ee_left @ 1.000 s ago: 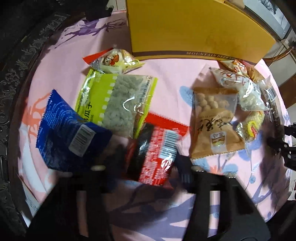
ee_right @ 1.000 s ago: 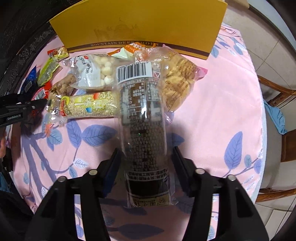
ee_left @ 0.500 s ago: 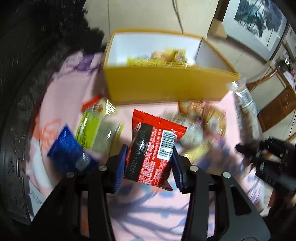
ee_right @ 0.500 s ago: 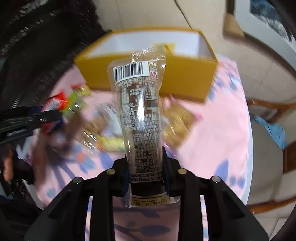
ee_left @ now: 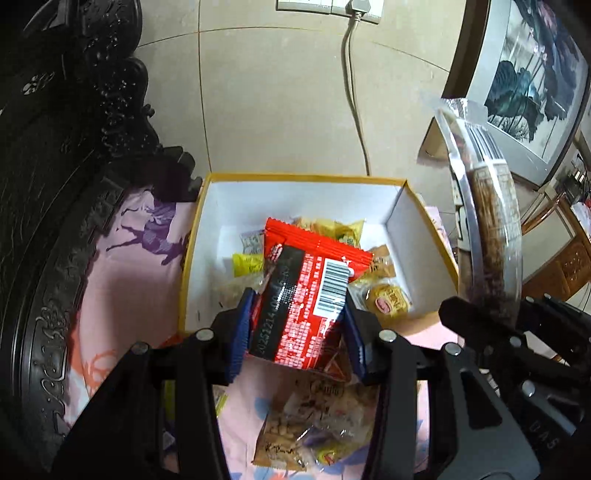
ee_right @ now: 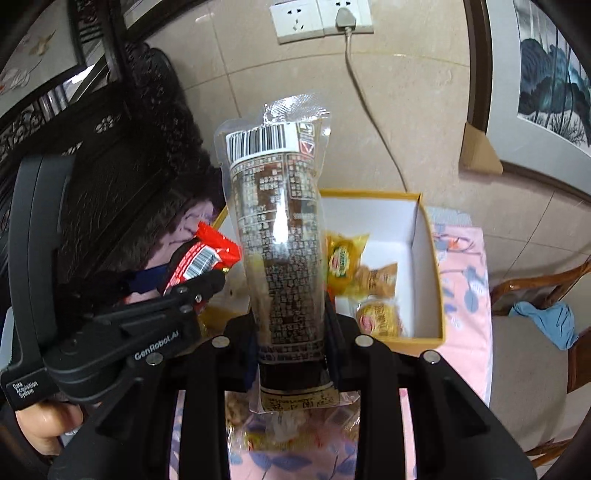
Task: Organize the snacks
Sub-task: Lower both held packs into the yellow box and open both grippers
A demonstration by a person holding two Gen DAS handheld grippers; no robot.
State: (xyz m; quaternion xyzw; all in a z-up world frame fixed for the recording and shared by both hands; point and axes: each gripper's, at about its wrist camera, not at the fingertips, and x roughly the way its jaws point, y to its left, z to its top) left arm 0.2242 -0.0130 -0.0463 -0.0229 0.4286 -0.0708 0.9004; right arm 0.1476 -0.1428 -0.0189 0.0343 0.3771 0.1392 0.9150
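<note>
My left gripper (ee_left: 298, 299) is shut on a red and black snack packet (ee_left: 317, 258), held in the air just in front of the open yellow box (ee_left: 399, 221). The box has white walls and several small snack packets lying inside. Seen from the right wrist, my right gripper (ee_right: 291, 325) is shut on a long clear packet with dark brown contents (ee_right: 280, 229), which stands up in front of the same yellow box (ee_right: 424, 258). The left gripper (ee_right: 207, 284) with its red packet (ee_right: 207, 254) is close on the left there. The long packet (ee_left: 491, 229) rises at the right edge of the left wrist view.
Loose snack bags (ee_left: 314, 424) lie on the pink patterned tablecloth (ee_left: 122, 295) under the grippers. Dark carved wooden furniture (ee_left: 74, 184) stands at the left. A wooden chair with a blue cloth (ee_right: 543, 321) is at the right. A tiled wall with a socket and cable (ee_right: 347, 22) lies behind the box.
Both grippers have risen off the table with their packets and moved toward the box, whose inside now shows. The right jaws closed on the long packet.
</note>
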